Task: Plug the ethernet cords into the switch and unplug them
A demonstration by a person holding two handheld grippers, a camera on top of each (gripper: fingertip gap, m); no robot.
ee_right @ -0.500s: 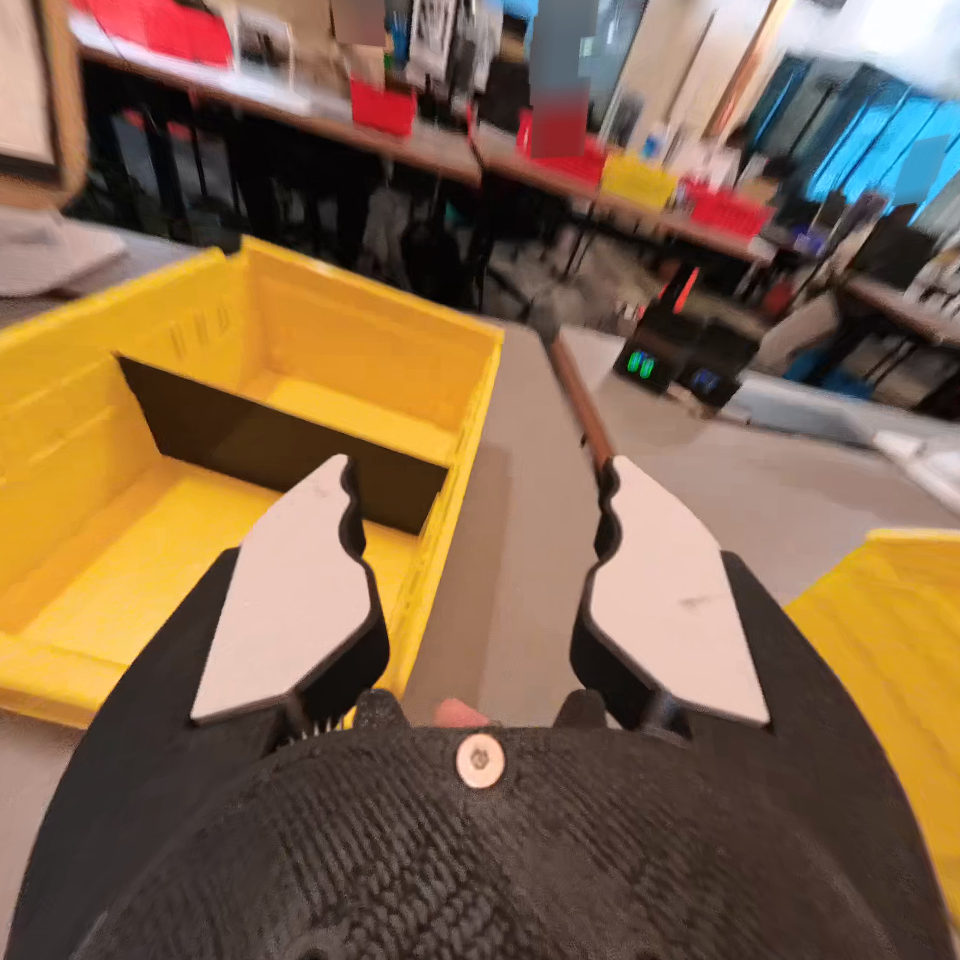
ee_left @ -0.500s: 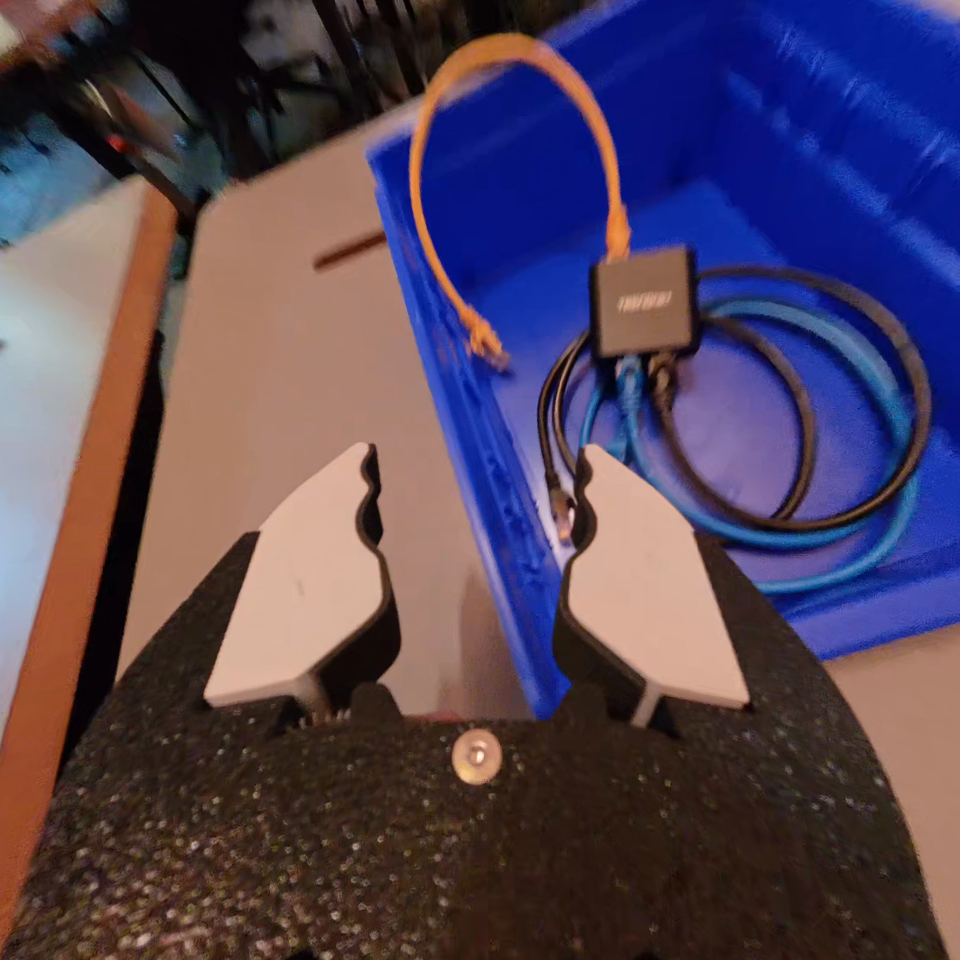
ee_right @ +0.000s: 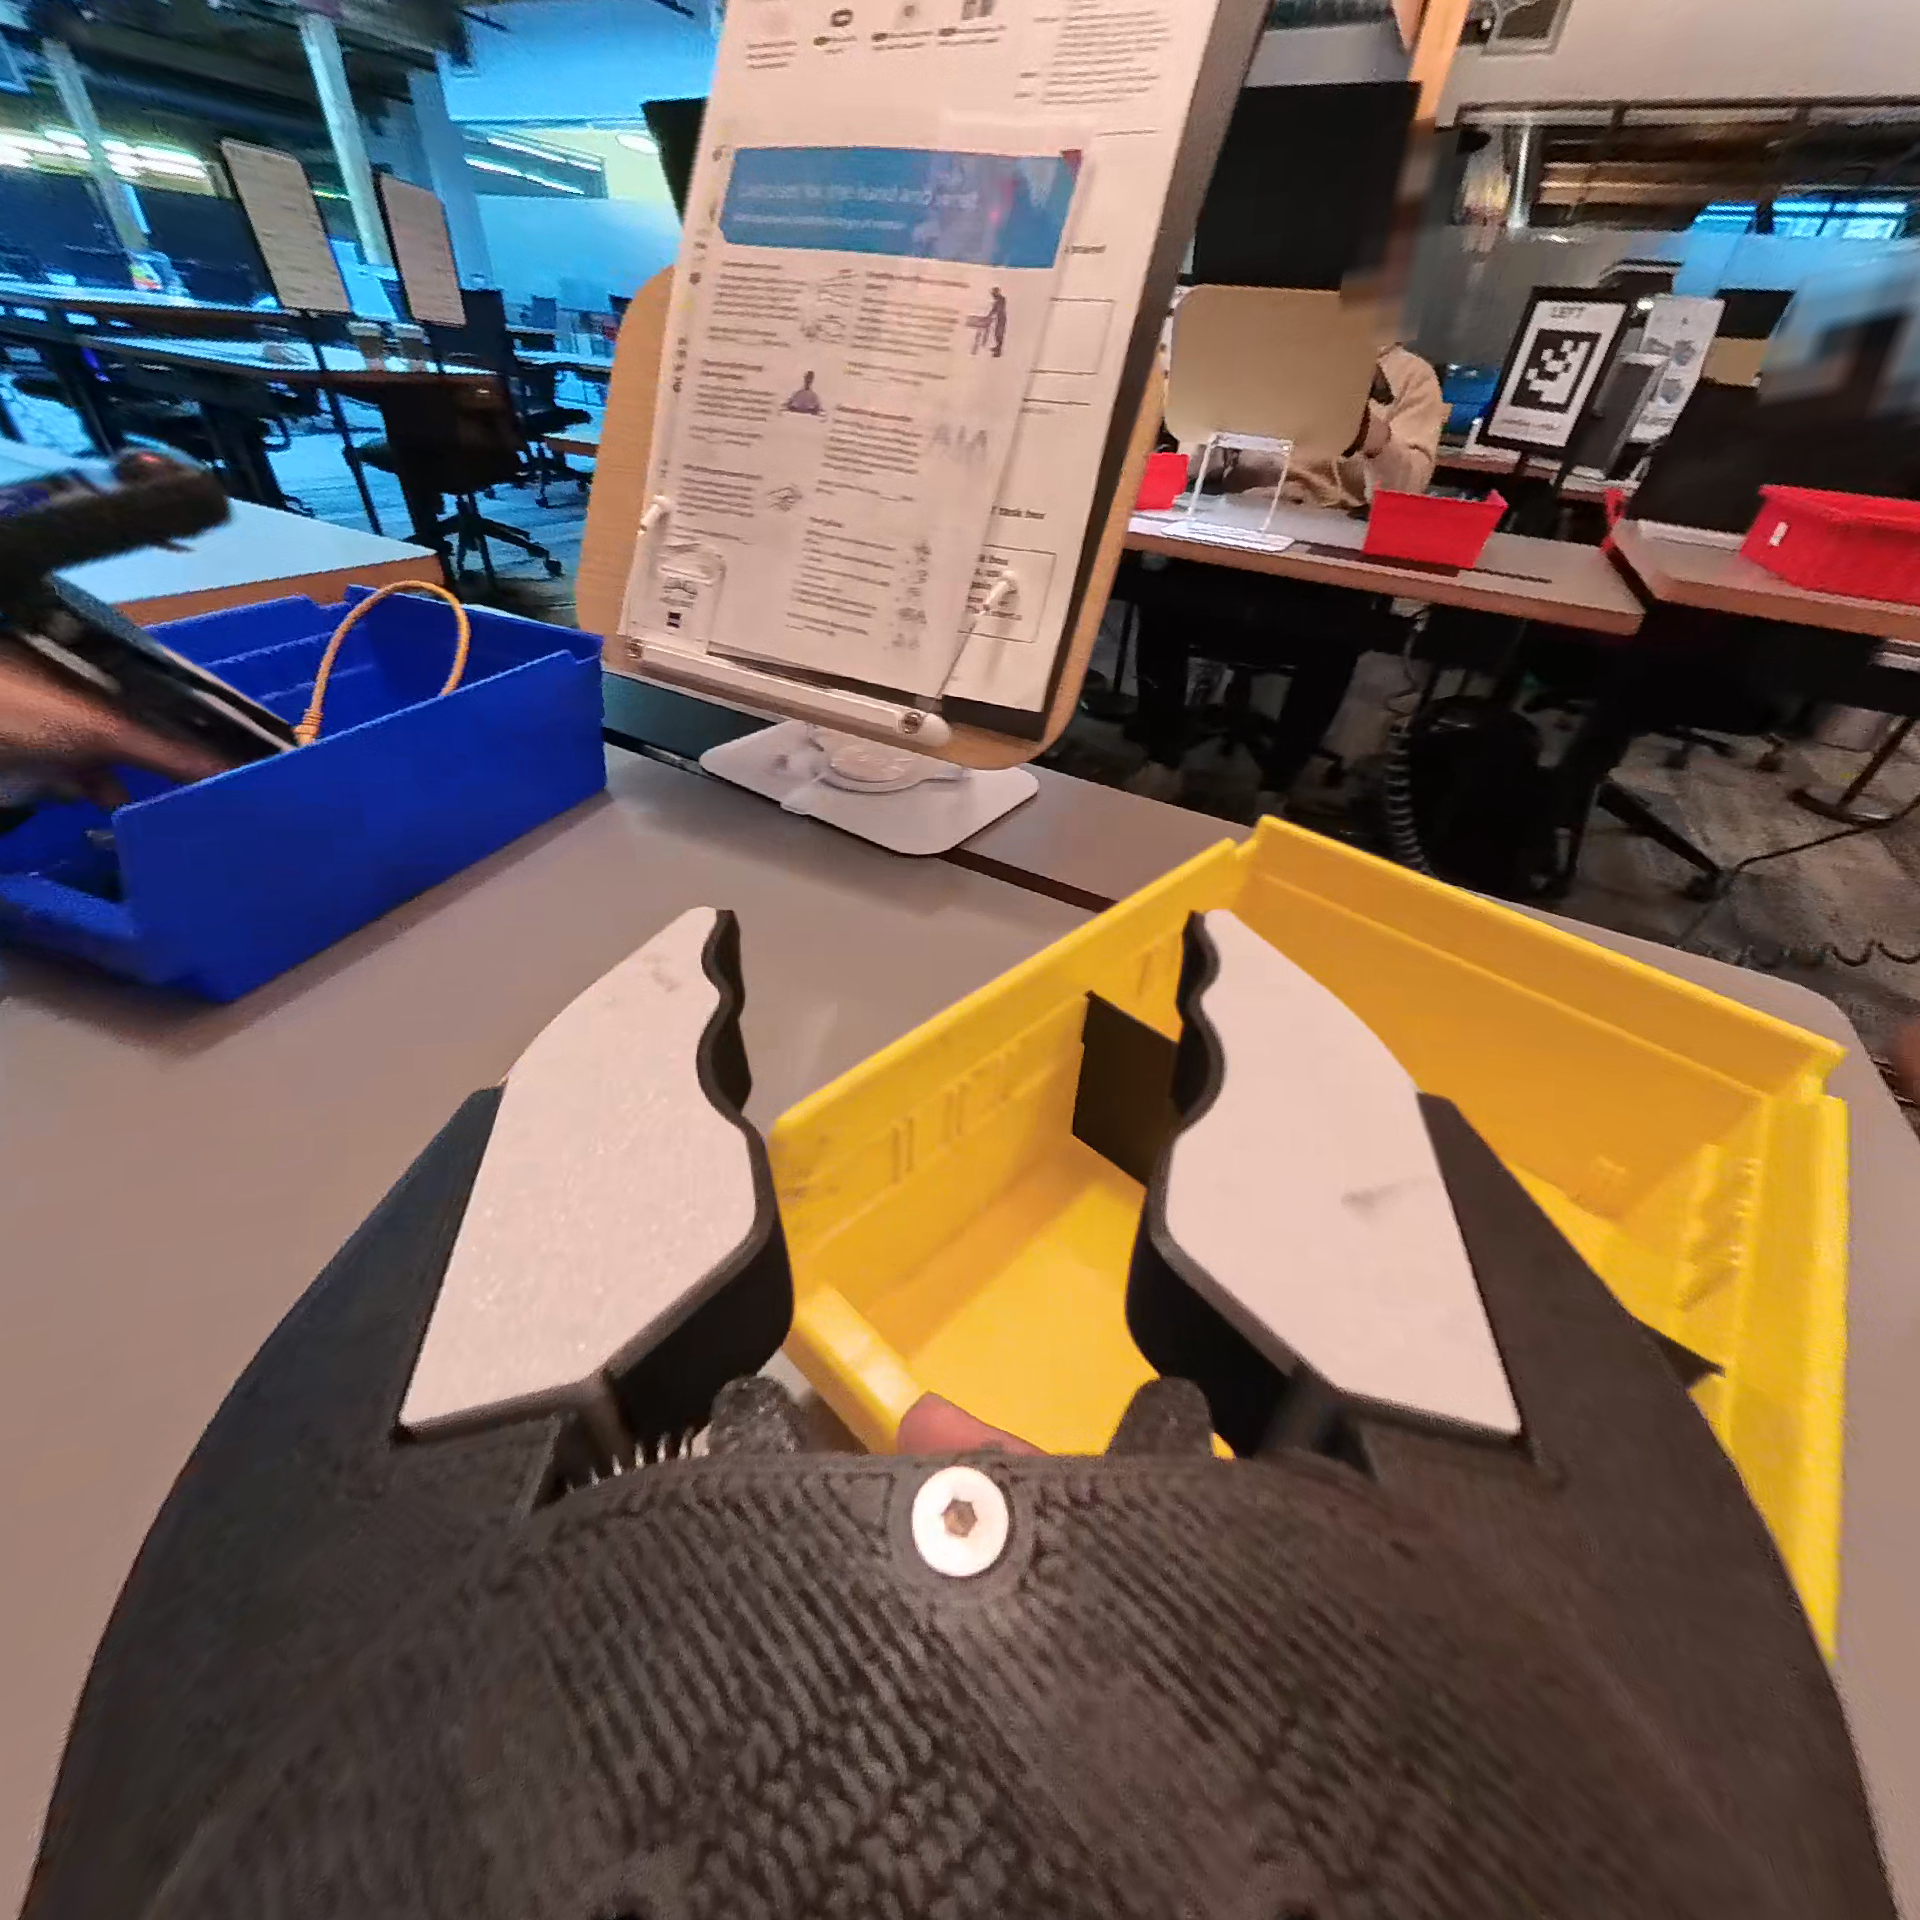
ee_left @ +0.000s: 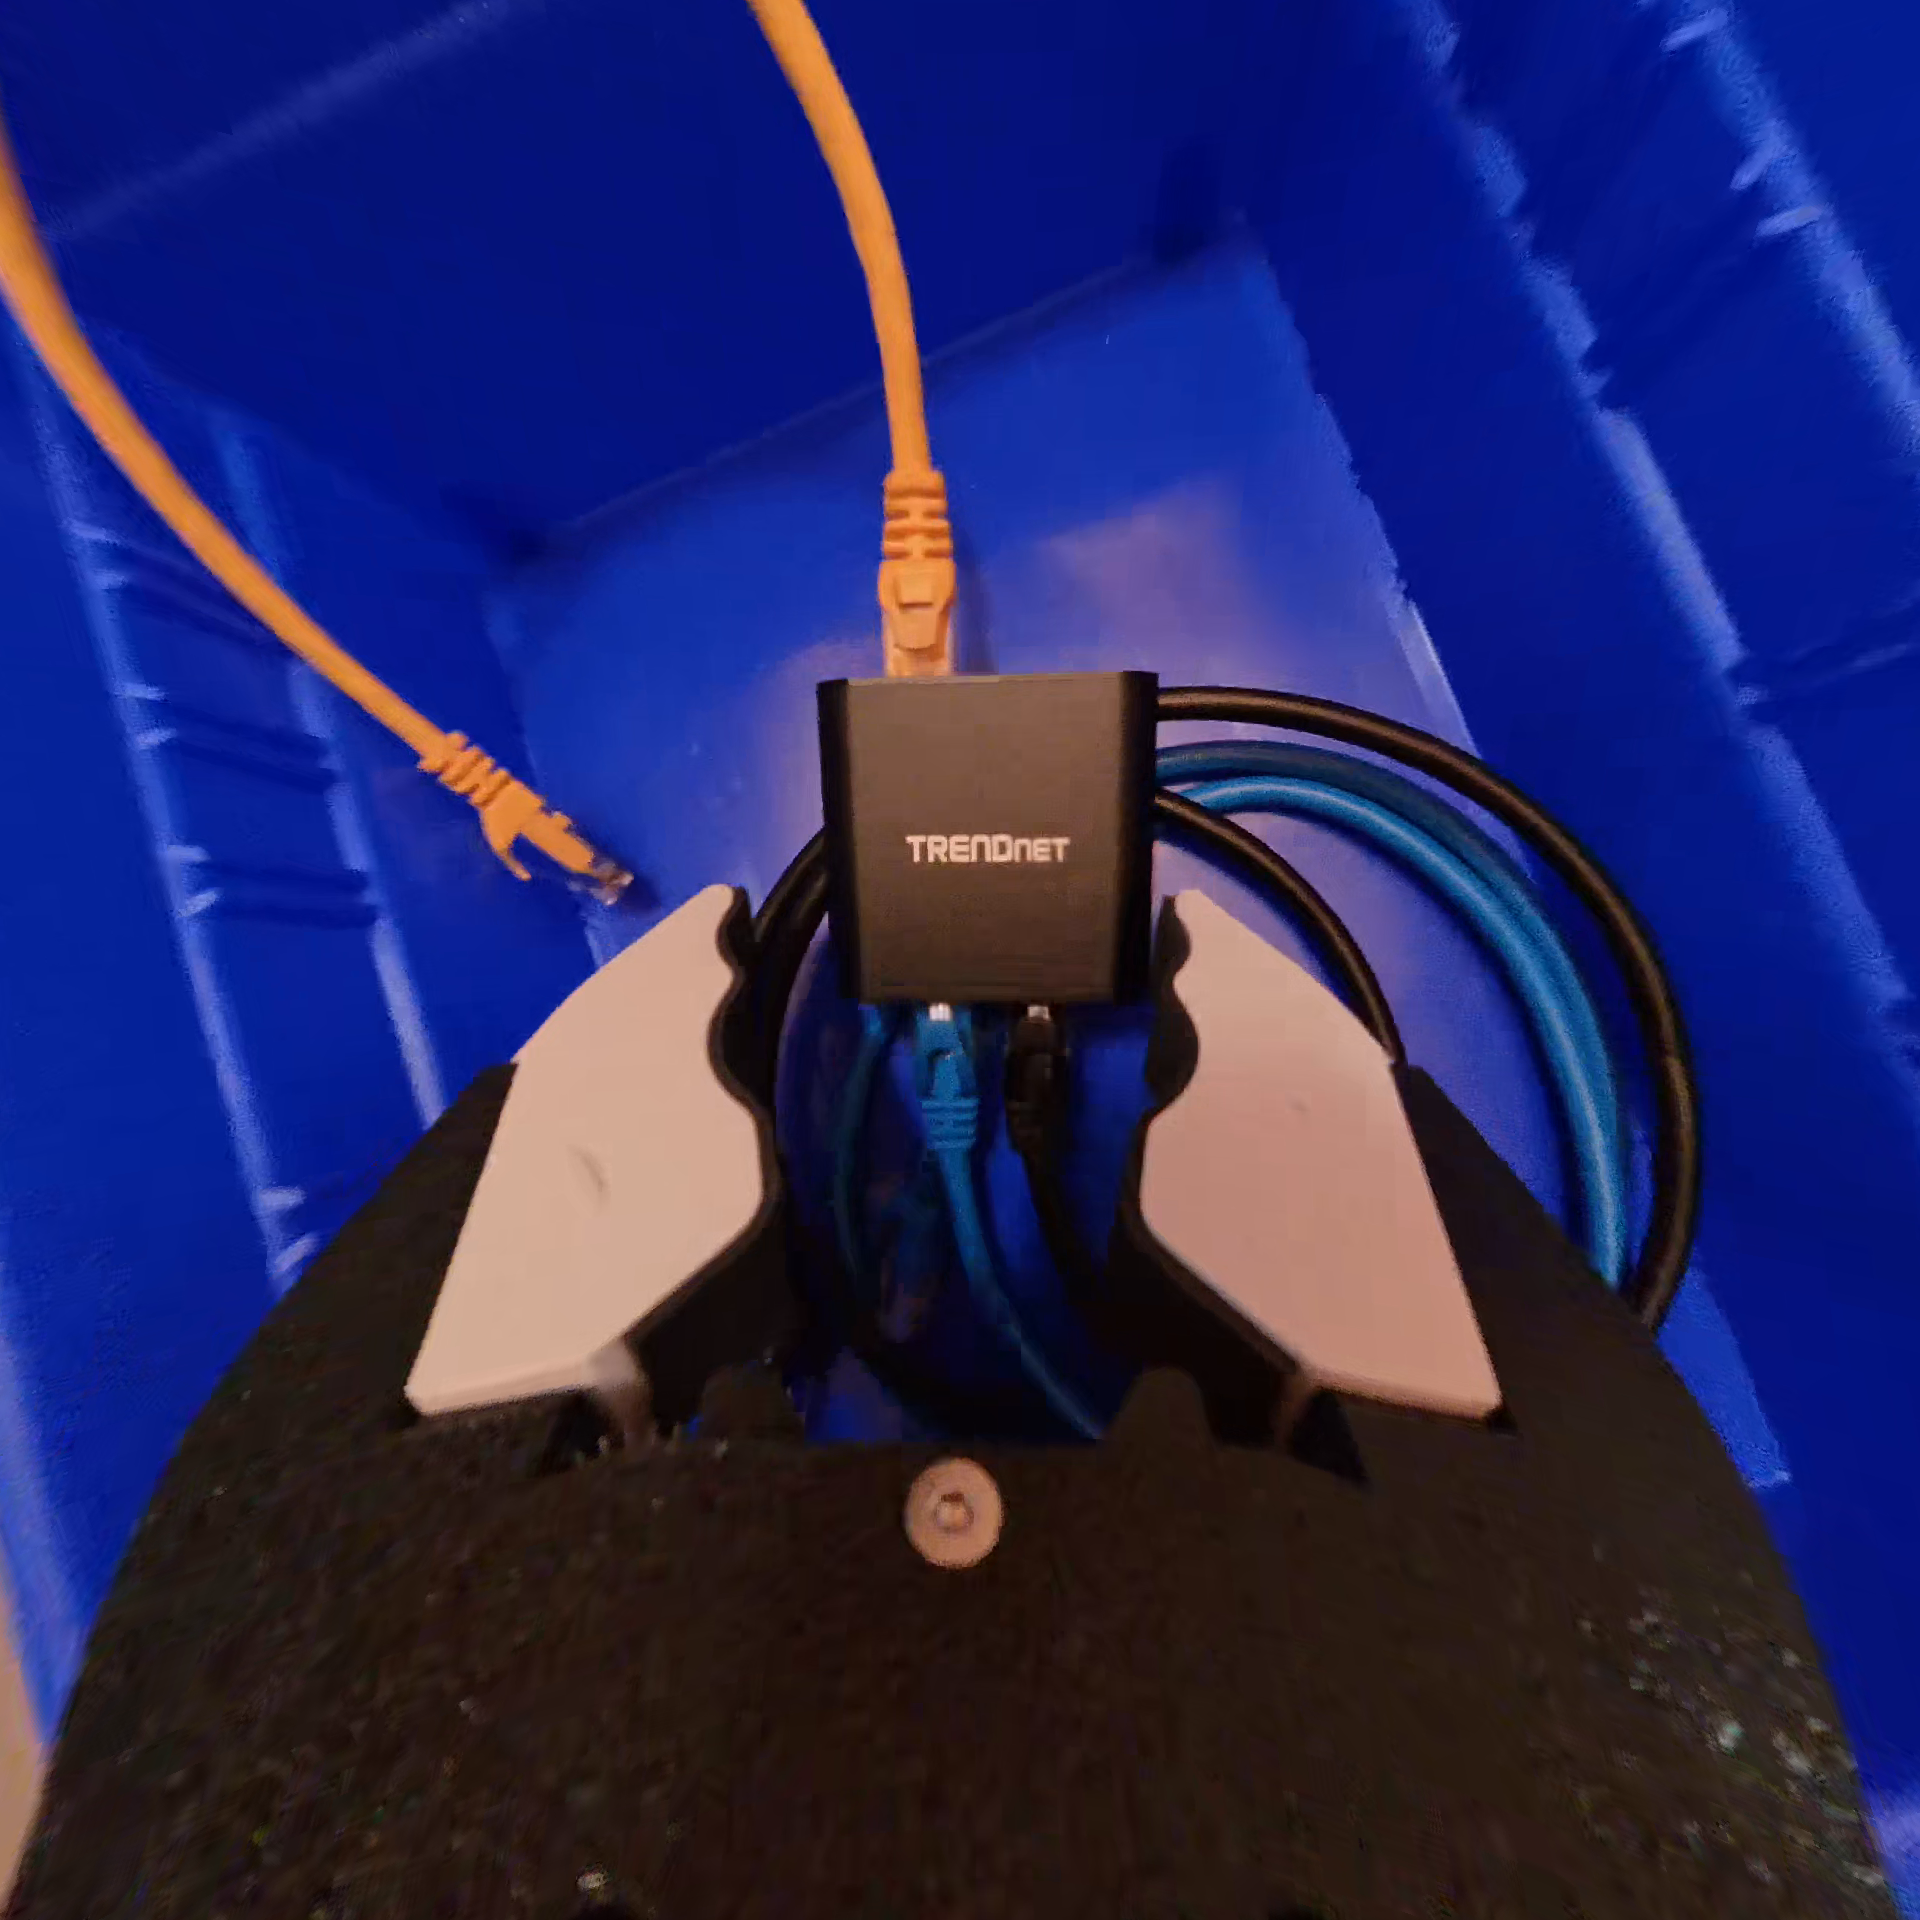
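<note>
Both the left claw (ee_left: pixel 951 914) and right claw (ee_right: pixel 956 935) are seen open; the cords under the switch (ee_left: pixel 985 836) are partly hidden.

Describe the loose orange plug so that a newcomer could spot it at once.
Look inside the blue bin, left of the black switch. The loose orange plug lies on the floor there; the orange cord's other end is plugged into the switch's far side.
</note>
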